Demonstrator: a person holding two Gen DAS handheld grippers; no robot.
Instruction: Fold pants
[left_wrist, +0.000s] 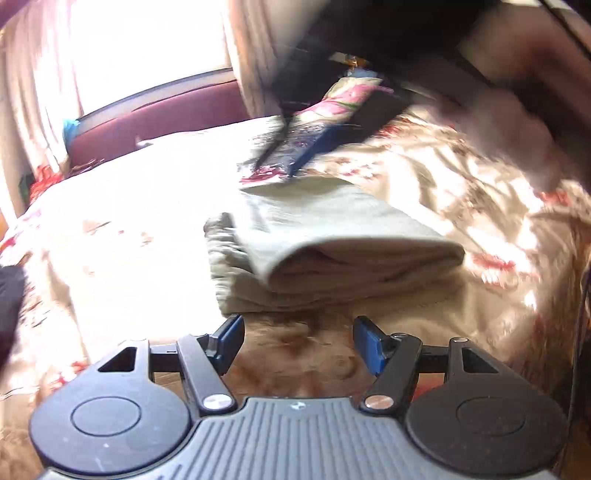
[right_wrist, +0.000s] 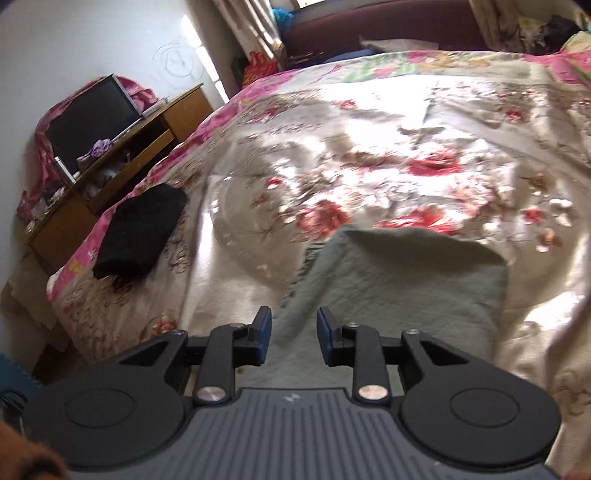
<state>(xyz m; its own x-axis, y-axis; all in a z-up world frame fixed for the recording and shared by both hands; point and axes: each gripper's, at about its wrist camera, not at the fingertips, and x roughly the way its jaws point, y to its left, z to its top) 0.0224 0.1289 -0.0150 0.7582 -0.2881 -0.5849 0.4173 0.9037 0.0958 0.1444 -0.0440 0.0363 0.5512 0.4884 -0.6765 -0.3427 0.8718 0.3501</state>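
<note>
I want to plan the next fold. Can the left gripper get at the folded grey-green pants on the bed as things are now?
Probably yes. The left gripper is open and holds nothing, and the folded pants lie just ahead of its fingertips on the floral bedspread, with only bare bedspread between them.

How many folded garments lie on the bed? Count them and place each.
2: grey-green pants just ahead of the open right tongs; black garment near the bed's left edge. Others may be hidden.
</note>
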